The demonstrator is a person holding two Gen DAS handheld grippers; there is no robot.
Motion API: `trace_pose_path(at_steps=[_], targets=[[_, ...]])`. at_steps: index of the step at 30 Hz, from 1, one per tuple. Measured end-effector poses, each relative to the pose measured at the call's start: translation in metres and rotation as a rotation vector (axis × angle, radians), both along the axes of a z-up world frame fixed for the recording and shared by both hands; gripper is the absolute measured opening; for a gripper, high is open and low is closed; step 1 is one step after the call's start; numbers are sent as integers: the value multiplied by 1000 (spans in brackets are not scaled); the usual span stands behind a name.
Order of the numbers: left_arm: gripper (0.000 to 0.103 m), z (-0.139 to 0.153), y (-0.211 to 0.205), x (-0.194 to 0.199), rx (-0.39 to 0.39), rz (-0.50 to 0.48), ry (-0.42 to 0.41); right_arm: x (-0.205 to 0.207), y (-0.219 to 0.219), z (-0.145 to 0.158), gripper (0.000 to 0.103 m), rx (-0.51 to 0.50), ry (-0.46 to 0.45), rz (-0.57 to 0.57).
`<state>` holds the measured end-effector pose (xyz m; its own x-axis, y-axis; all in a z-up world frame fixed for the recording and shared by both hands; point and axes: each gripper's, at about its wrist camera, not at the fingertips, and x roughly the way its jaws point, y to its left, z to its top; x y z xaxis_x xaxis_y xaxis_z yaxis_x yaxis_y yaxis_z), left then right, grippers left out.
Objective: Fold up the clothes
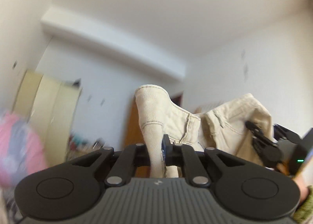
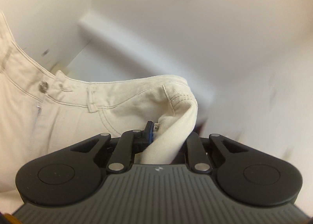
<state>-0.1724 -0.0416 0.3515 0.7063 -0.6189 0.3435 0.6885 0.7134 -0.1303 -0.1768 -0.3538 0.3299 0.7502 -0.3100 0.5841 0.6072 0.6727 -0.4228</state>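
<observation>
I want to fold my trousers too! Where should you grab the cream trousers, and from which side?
Grab the trousers by the thick stitched waistband, one hand at each end, coming in from the outer sides. Here the left gripper and the right gripper each pinch an end of it, so the button front hangs spread between them. The sturdy band probably won't slip.
</observation>
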Motion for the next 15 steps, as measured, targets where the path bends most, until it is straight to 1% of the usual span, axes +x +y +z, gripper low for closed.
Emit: trace_pose_path(at_steps=[1, 3, 4, 6, 7, 8, 10, 11, 13, 15], targets=[[9, 12, 1, -10, -23, -11, -34, -6, 5, 23, 12, -37, -66, -32], [9, 32, 2, -29, -56, -20, -95, -15, 10, 68, 12, -76, -175, -84], [9, 39, 2, -37, -70, -27, -113, -16, 11, 85, 12, -85, -205, -104], [9, 43, 2, -45, -85, -46, -118, -14, 12, 109, 12, -88, -240, -128], [9, 40, 1, -47, -87, -50, -115, -10, 11, 114, 12, -80, -238, -120], [9, 31, 0, -45, -81, -43, -99, -3, 11, 113, 12, -70, -222, -107], [9, 9, 0, -39, -63, -21, -57, 18, 12, 95, 12, -54, -169, -70], [9, -8, 1, -33, -58, -11, -11, 31, 14, 81, 11, -55, -138, -57], [9, -47, 6, -18, -57, 13, 98, 63, 22, 33, 11, -87, -71, -35], [9, -99, 15, -6, -64, 64, 208, 95, 30, -17, 11, -121, -3, -13]])
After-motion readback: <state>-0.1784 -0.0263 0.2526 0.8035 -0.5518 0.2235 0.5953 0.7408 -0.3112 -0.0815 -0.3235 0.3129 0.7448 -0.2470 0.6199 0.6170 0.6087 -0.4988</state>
